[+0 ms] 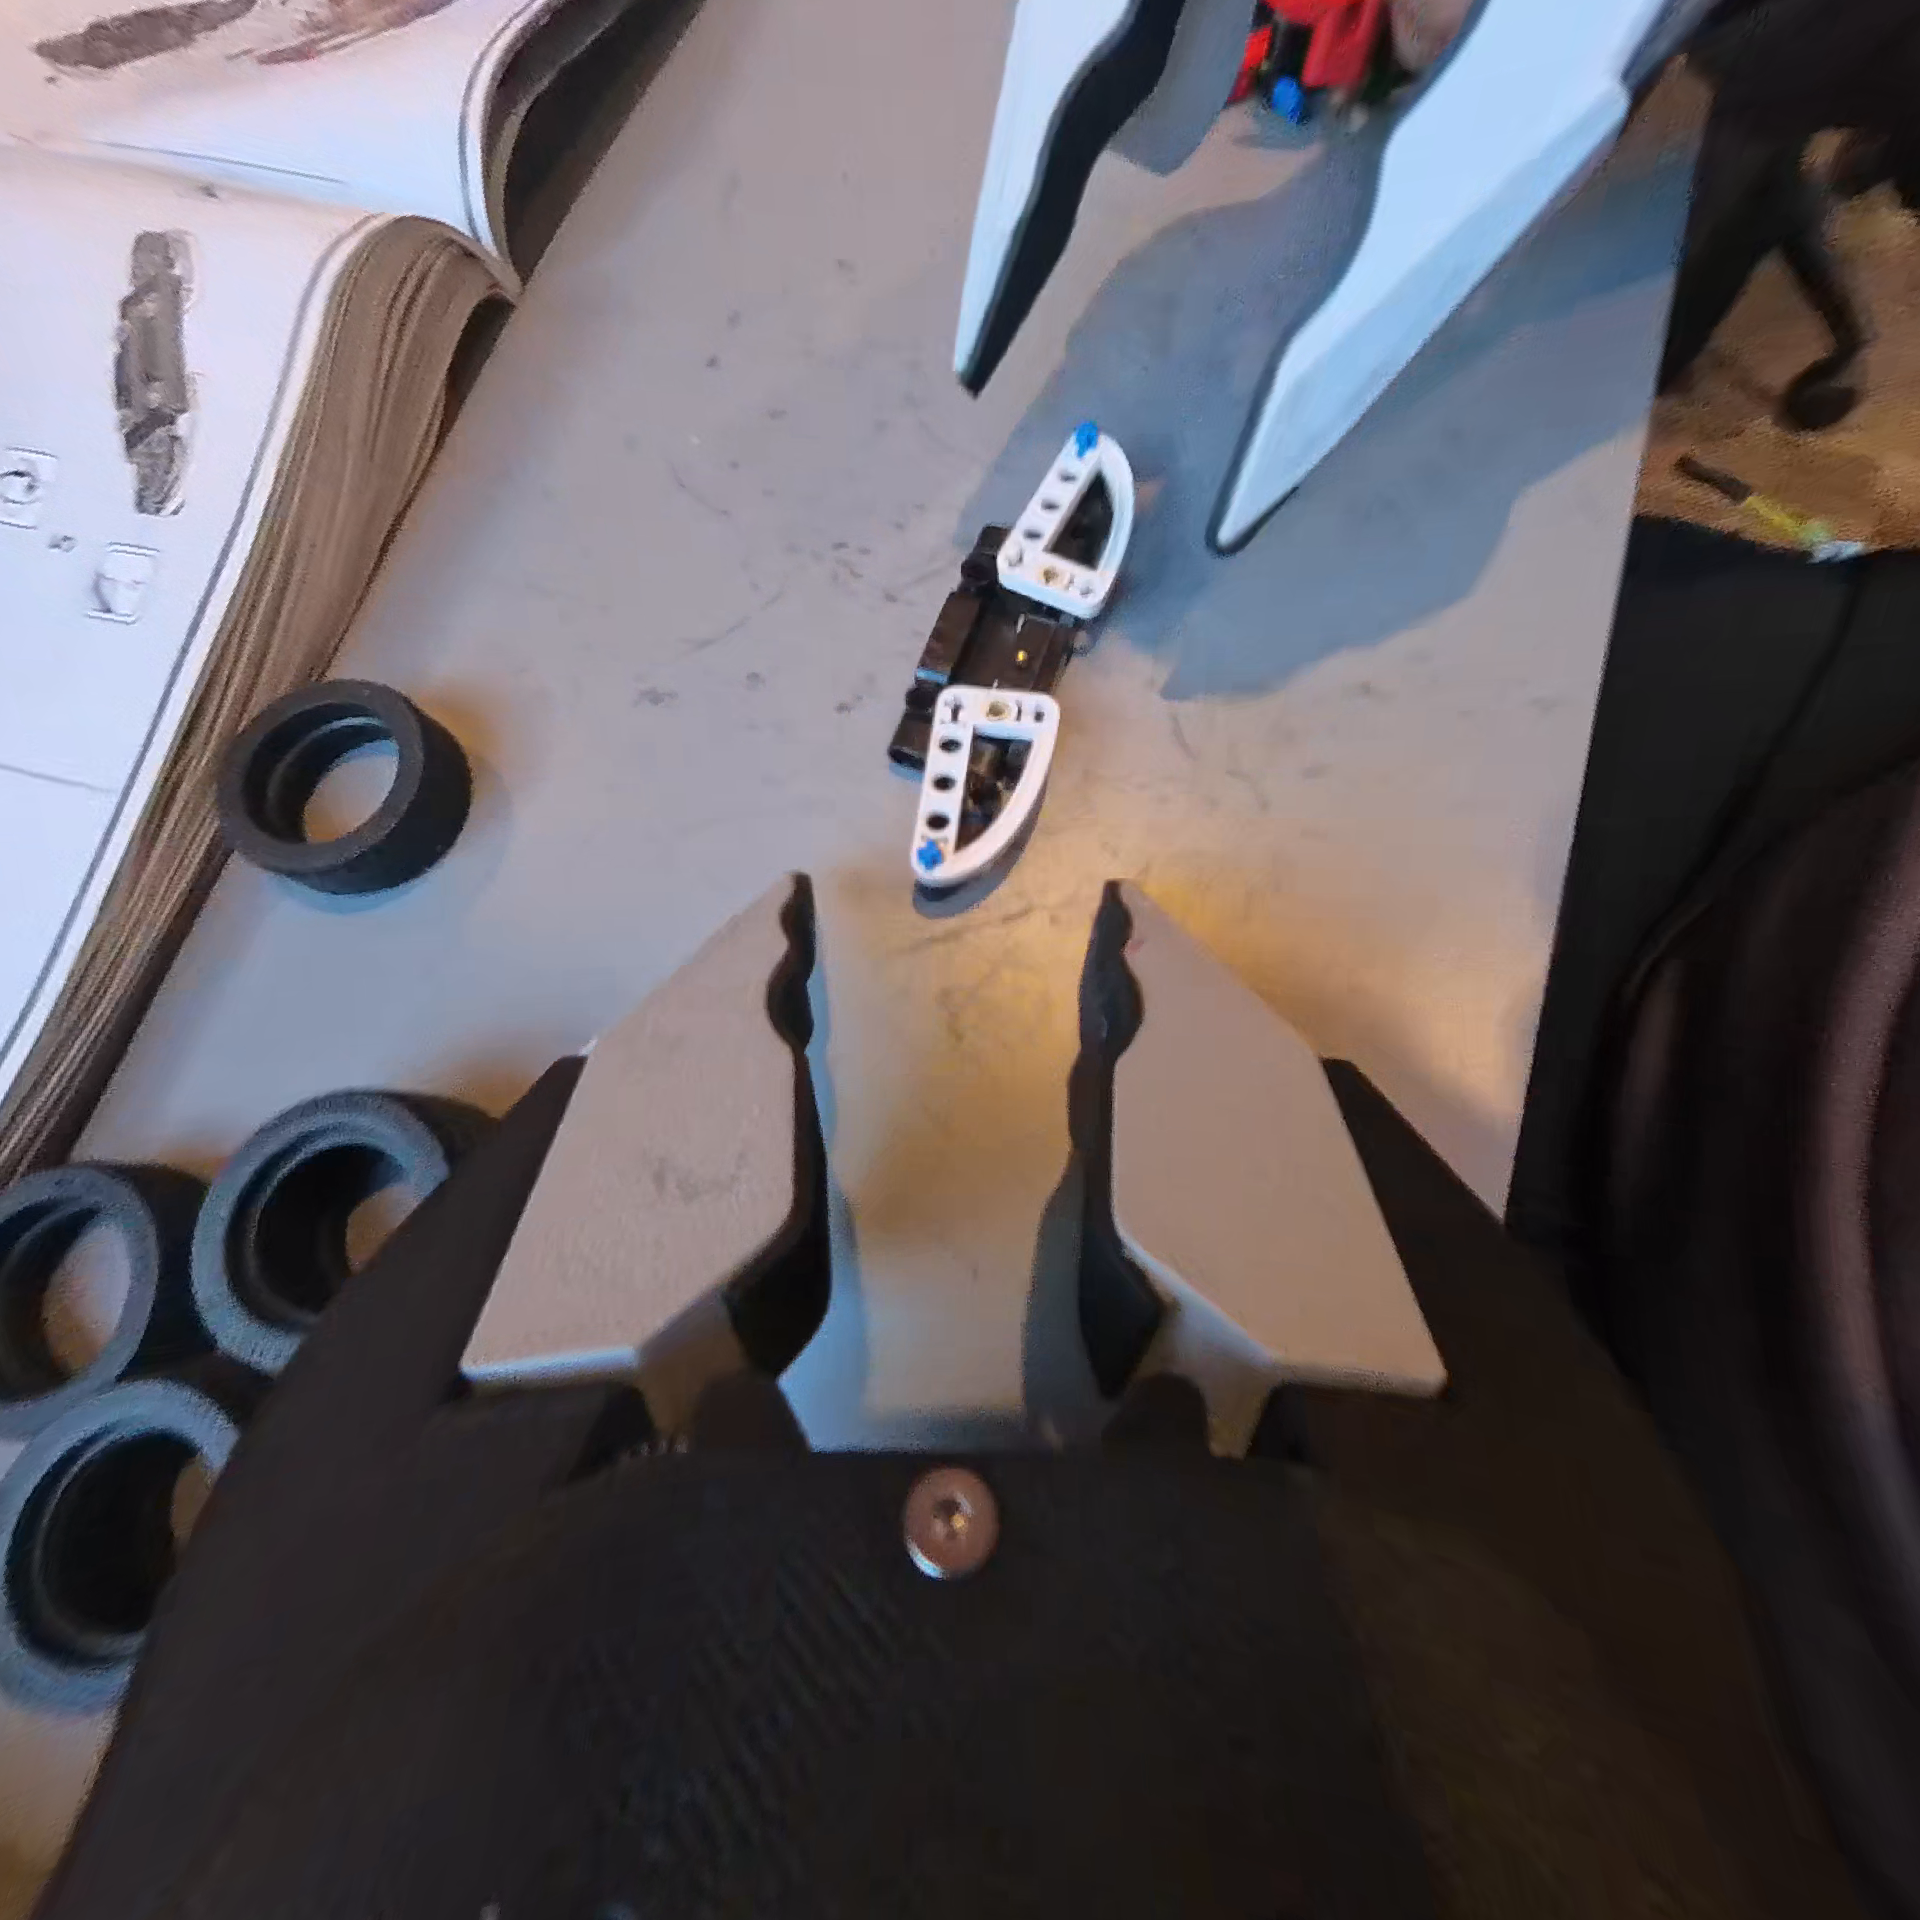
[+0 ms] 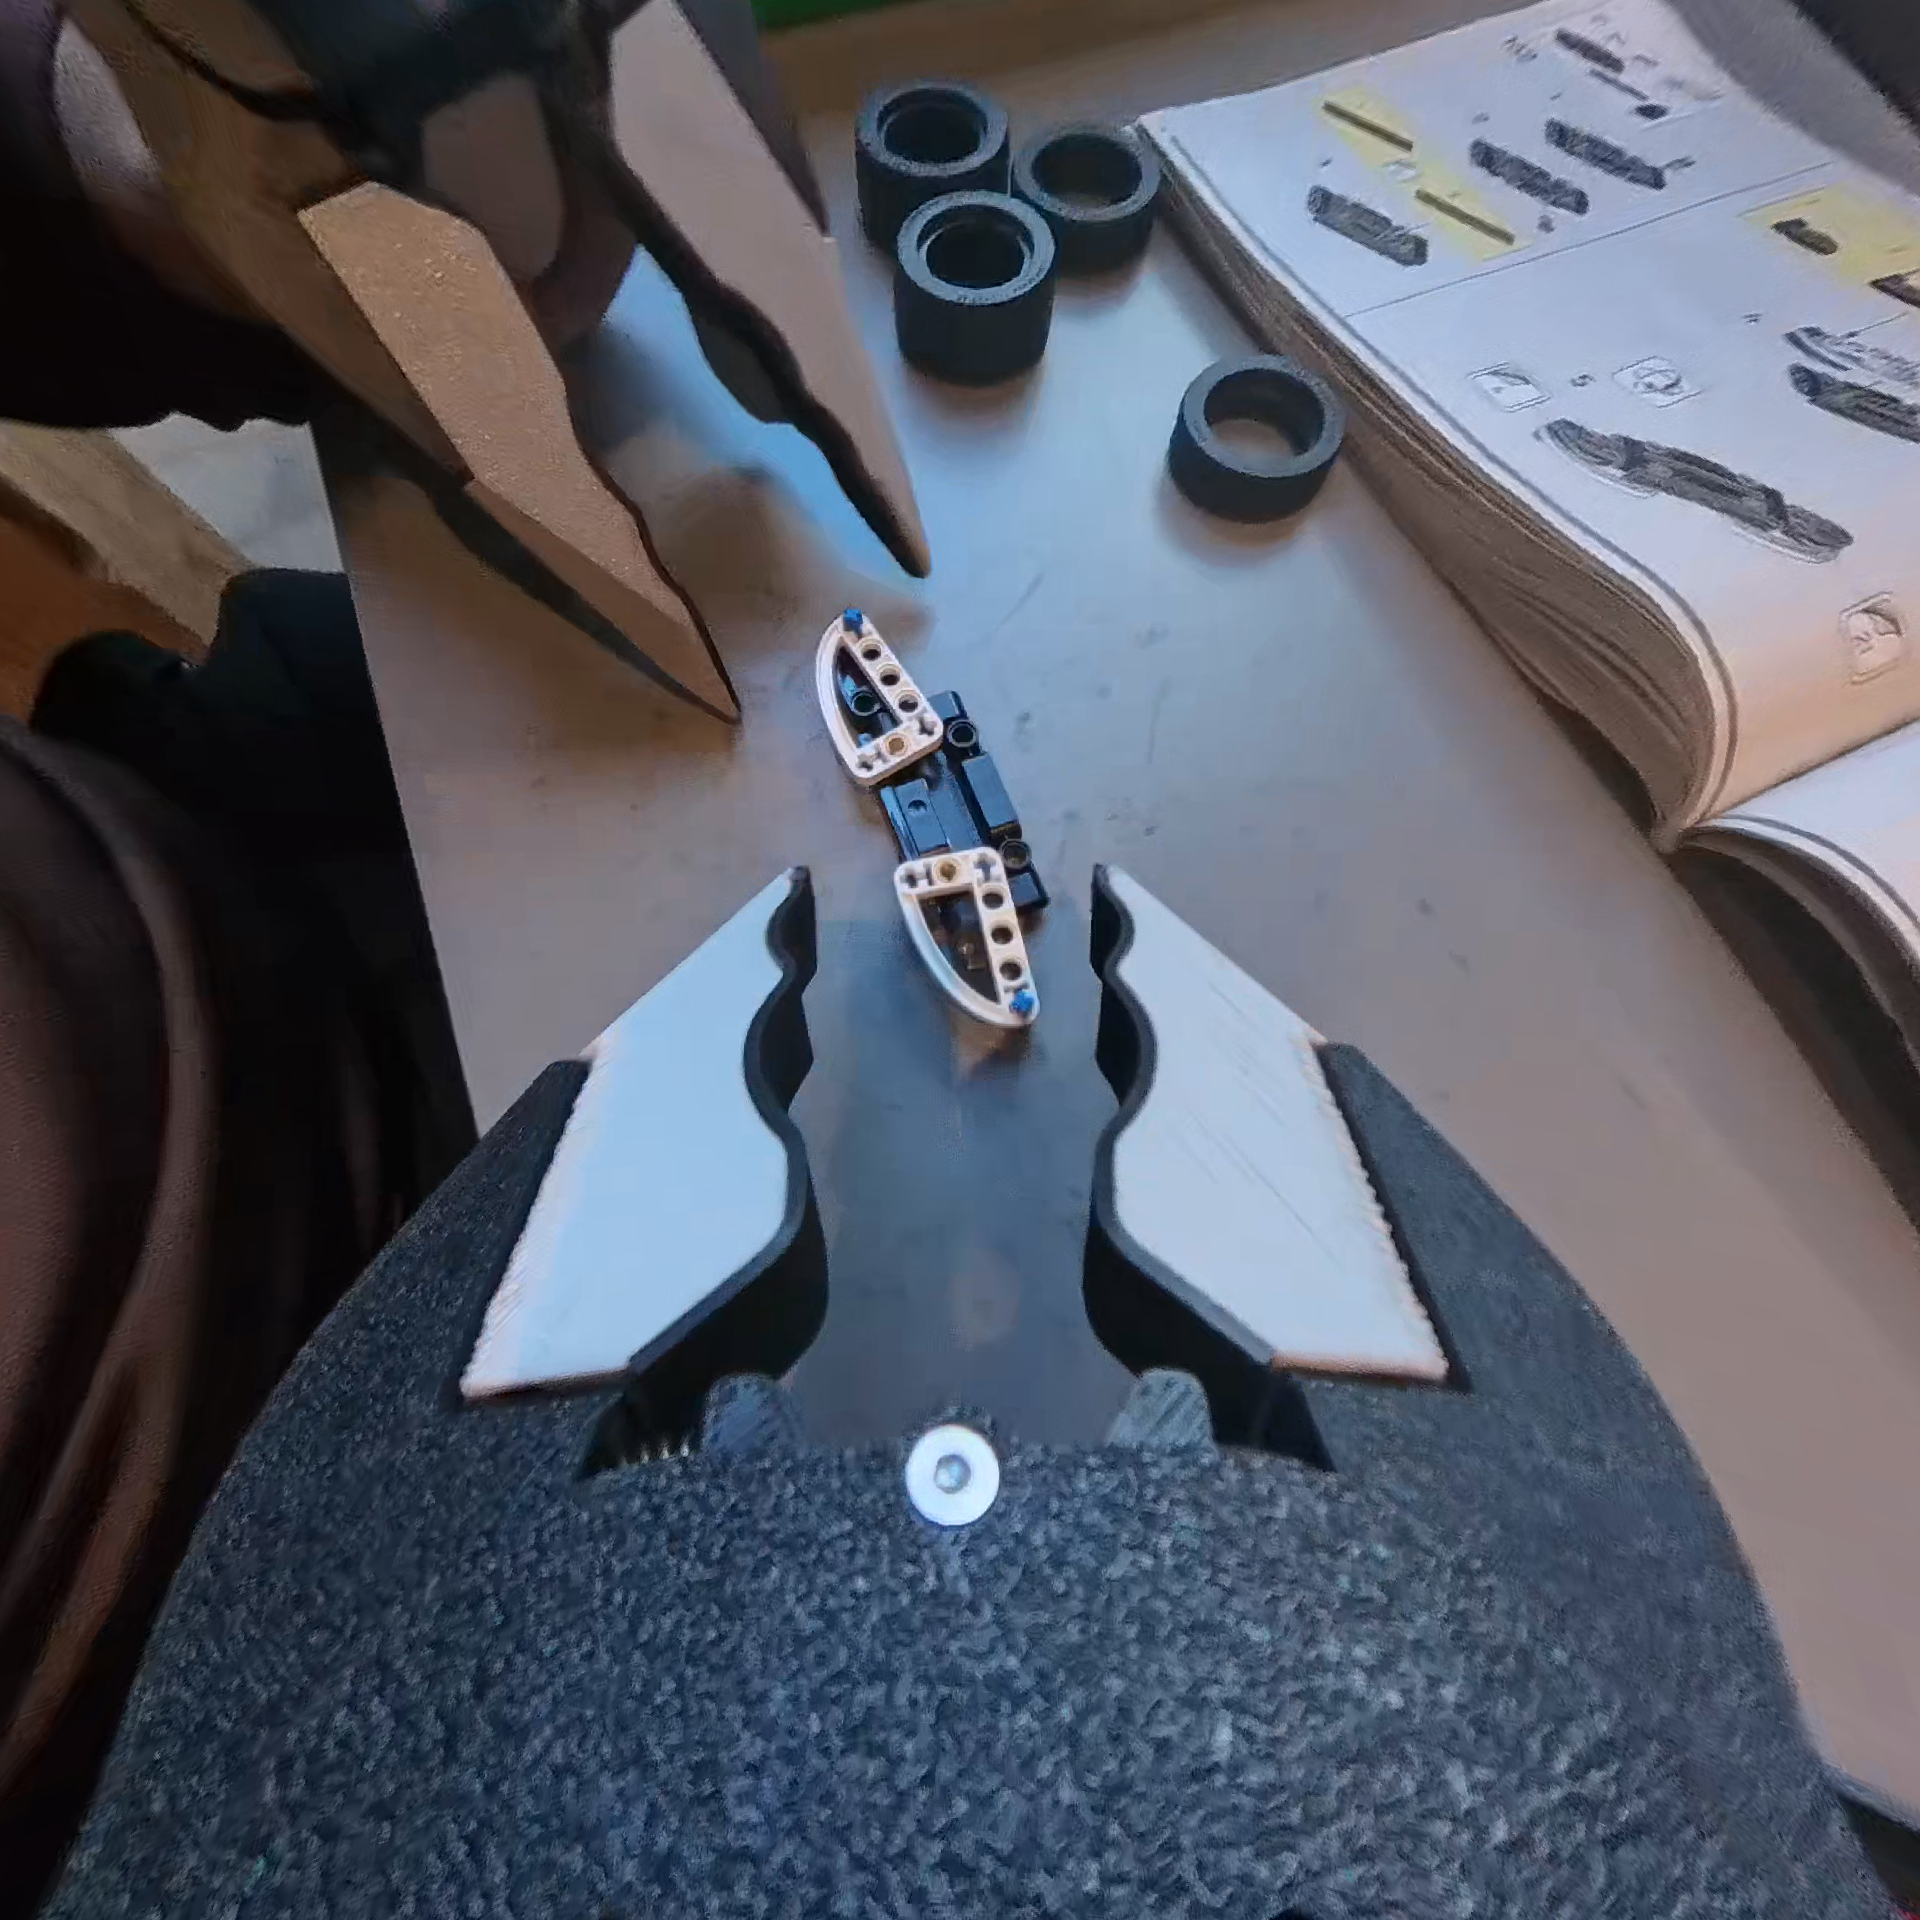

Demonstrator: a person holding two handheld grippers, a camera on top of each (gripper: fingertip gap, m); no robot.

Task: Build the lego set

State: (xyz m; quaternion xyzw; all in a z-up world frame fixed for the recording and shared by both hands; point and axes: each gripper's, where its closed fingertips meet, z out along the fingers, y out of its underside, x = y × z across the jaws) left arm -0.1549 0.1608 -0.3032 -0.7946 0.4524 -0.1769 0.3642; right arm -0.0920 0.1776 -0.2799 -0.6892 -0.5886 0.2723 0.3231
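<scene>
Left gripper [image 1: 951, 904]: fingers spread apart, nothing between them. Tips hover just short of the near end of the lego sub-assembly, not touching it. In the right wrist view it enters from the upper left [image 2: 831, 644], tips pointing down at the far end of the assembly.

Right gripper [image 2: 951, 894]: also spread wide and empty. In its own view the assembly's near white panel lies in the gap between the fingertips, apart from both. In the left wrist view it comes in from the top [image 1: 1101, 468], one tip just beside the far white panel.

Lego sub-assembly [image 1: 1003, 665]: lies flat on the table, between the two grippers. Black core of beams and pins, with a white curved panel with pin holes at each end. A small blue pin [image 1: 1086, 436] sits at the outer tip of the far panel, another at the tip of the near one.

Table [image 1: 675, 520]: pale, scuffed surface; the right gripper casts a shadow on it.

Tyres: four black rubber tyres, loose. Three clustered together [image 2: 971, 281], one set apart [image 2: 1257, 436] nearer the booklet.

Instruction booklet [image 2: 1558, 343]: thick, lying open on the table beside the tyres, well apart from the assembly.

Other parts: red and blue pieces [image 1: 1320, 62] at the far edge, blurred; cannot tell what they are.
</scene>
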